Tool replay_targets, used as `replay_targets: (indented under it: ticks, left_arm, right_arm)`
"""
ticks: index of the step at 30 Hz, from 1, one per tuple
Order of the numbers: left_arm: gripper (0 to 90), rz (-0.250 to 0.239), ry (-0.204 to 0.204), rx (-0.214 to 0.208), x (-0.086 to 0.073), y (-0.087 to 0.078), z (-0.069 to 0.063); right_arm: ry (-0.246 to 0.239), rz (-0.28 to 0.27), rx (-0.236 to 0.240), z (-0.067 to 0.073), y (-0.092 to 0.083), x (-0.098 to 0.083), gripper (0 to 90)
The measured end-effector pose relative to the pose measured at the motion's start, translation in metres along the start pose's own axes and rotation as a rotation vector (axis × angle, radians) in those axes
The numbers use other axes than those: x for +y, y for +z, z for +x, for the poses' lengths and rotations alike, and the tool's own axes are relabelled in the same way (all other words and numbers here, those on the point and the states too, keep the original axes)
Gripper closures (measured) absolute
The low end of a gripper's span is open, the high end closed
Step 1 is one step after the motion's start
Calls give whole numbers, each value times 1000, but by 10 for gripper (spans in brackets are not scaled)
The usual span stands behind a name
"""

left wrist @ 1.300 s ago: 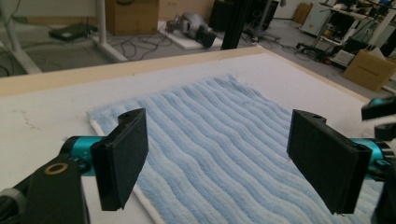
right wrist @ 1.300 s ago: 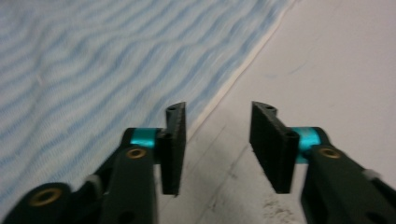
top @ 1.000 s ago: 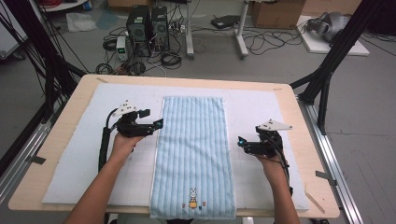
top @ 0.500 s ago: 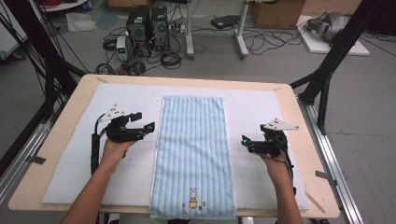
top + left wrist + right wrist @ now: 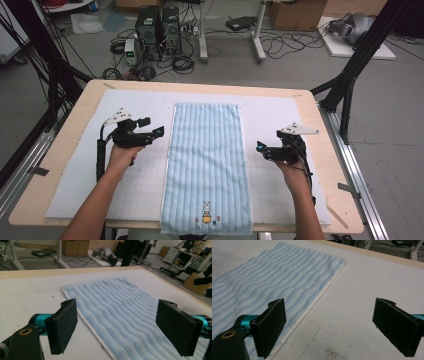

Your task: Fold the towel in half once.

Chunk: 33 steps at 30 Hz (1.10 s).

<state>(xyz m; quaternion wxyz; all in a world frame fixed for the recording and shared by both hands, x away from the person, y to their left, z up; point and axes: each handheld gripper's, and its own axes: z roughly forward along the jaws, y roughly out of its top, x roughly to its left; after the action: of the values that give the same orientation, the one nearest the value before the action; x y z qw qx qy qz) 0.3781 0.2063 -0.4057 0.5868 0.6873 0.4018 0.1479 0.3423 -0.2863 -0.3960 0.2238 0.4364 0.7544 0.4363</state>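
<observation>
Towel (image 5: pixel 207 165) lies flat mid-bench, long axis 6 to 12 o'clock, bunny patch at 6. Left gripper (image 5: pixel 159 132) at 9, right gripper (image 5: pixel 259 148) at 3, both w/ jaws spread wide, gripping nothing. Imo pinch both long edges evenly, low & square. Ribbed fluffy terry, pale blue; white mat (image 5: pixel 75 185) underneath.

Pale blue towel (image 5: pixel 207 162) with wavy lengthwise stripes, white edging, and a small embroidered figure near the end, seemingly a rabbit in orange. White mat (image 5: pixel 280 117) marked with a faint grid. Light wood bench (image 5: pixel 85 92). Black fingers (image 5: pixel 63 327) on teal stems.
</observation>
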Motion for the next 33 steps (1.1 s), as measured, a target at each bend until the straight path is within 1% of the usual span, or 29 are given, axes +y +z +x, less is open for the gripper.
replay_targets:
  ticks: [2,3,4,5,6,7,8,9,10,12,14,15,16,18,19,21,22,25,27,28,29,31,33]
  left_arm:
    - [199,0,-16,4,1,3,4]
    - [200,16,-20,14,3,6,7]
    - [206,20,-24,26,3,9,8]
    - [221,26,-31,31,4,12,10]
    - [228,31,-45,32,4,15,12]
    - [228,51,-49,39,5,20,14]
    - [235,61,-49,47,5,23,15]
    - [242,66,-49,60,4,27,16]
    - [251,88,-56,70,3,33,18]
    - [275,106,-55,82,1,40,20]
    - [293,129,-73,93,-2,48,23]
    - [311,141,-78,106,-4,53,24]
    - [319,145,-87,112,-5,56,24]
    - [354,148,-100,112,-8,62,26]
    - [357,153,-110,120,-11,65,26]
    - [357,169,-107,122,-14,71,27]
    - [356,190,-104,123,-14,74,26]
    - [356,209,-61,138,-12,81,22]
    - [354,242,-42,147,-12,87,21]
    - [354,251,-30,155,-12,89,20]
    - [358,258,-23,159,-13,91,20]
    - [372,274,-26,163,-16,95,19]
    - [406,290,5,173,-17,97,15]
  right_arm:
    - [-1,1,2,1,2,1,109]
    - [-2,1,4,1,2,2,110]
    - [-10,2,5,2,3,2,109]
    - [-3,6,7,3,4,3,110]
    - [-7,5,11,3,4,3,110]
    - [-6,9,14,4,4,3,109]
    - [-10,8,19,4,4,3,110]
    - [-9,9,20,4,4,3,110]
    - [-5,11,23,4,4,3,110]
    - [-3,11,30,4,4,3,110]
    - [-7,15,33,4,5,2,110]
    - [-5,19,34,5,5,2,110]
    - [-5,21,38,4,5,2,110]
    - [-4,19,40,4,5,2,110]
    - [-2,20,39,3,6,2,110]
    - [6,21,42,2,6,2,110]
    - [4,18,41,1,7,1,109]
    - [11,24,42,1,8,1,110]
    - [10,26,43,0,8,1,110]
    - [13,26,44,0,8,1,110]
    - [14,27,43,0,8,1,110]
    - [14,25,43,0,9,1,110]
    - [13,30,42,-1,9,1,110]
